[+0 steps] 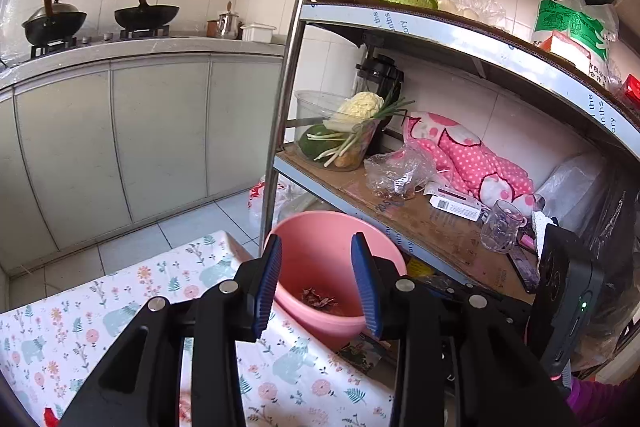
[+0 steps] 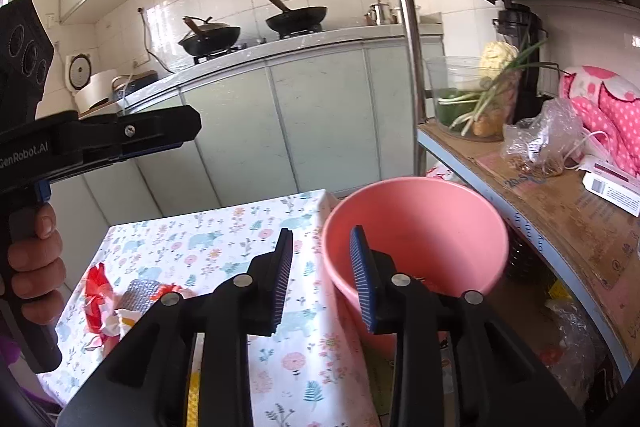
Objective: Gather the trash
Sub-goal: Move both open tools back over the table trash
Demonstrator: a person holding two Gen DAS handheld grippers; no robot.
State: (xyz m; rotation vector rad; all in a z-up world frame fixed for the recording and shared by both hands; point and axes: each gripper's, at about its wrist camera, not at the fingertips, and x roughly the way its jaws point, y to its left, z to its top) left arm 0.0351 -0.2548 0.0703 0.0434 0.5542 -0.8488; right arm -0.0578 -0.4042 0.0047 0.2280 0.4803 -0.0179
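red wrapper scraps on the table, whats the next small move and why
Probably swing the left tongs back down to the red wrapper scraps on the floral tablecloth. Both tongs stand open and empty by the pink bucket, which already holds some bits, while that litter is uncollected.

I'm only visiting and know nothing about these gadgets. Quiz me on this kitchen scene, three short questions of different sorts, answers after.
1. True or false: the pink bucket is empty.
2. What stands between the right gripper jaws?
A) a wrapper B) nothing C) a cup
3. Fill in: crumpled red and silver wrappers lie on the floral ____.

Key: 1 false, scraps lie at its bottom. 2 B. 3 tablecloth.
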